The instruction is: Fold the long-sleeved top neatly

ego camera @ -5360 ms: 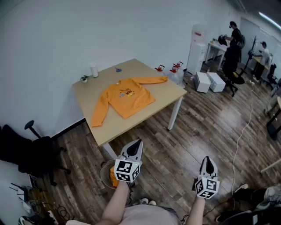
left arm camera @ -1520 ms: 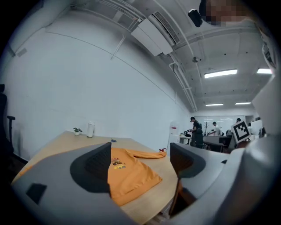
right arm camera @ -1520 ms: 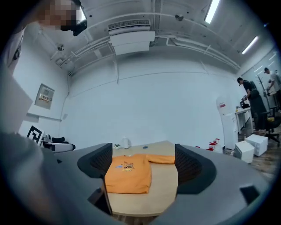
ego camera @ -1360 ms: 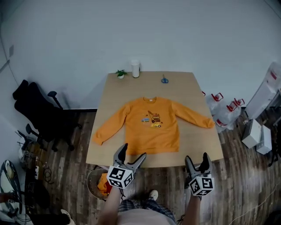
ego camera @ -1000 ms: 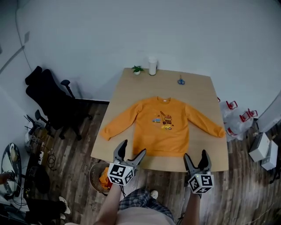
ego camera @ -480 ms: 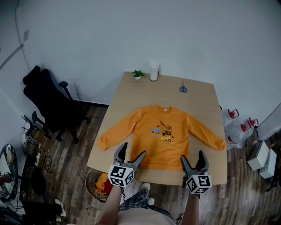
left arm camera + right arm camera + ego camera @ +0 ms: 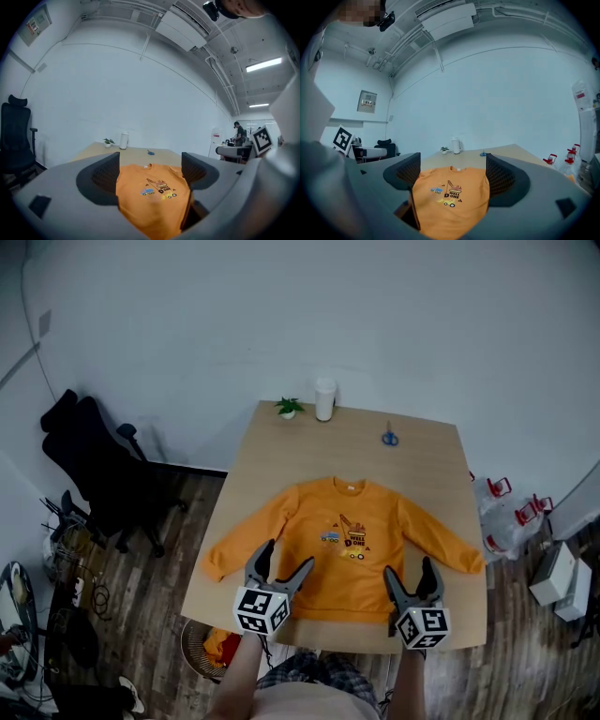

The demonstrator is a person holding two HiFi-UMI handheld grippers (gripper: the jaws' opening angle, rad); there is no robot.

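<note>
An orange long-sleeved top (image 7: 339, 540) with a digger print lies flat and face up on the wooden table (image 7: 272, 448), both sleeves spread out to the sides. Its hem faces me at the table's near edge. My left gripper (image 7: 278, 570) hovers open over the hem's left part, nothing between its jaws. Over the hem's right part my right gripper (image 7: 408, 576) also stands open and empty. Each gripper view looks across the top (image 7: 152, 194) (image 7: 449, 196) between wide jaws.
At the table's far edge stand a small plant (image 7: 288, 408), a white cup (image 7: 324, 398) and a blue item (image 7: 390, 438). A black office chair (image 7: 98, 476) is on the left. Under the table's near left corner sits a basket (image 7: 214, 649). White boxes (image 7: 555, 573) lie at right.
Both grippers have moved forward from short of the table's near edge to over the top's hem. The table and top now sit closer and lower in the head view. Jaws remain open.
</note>
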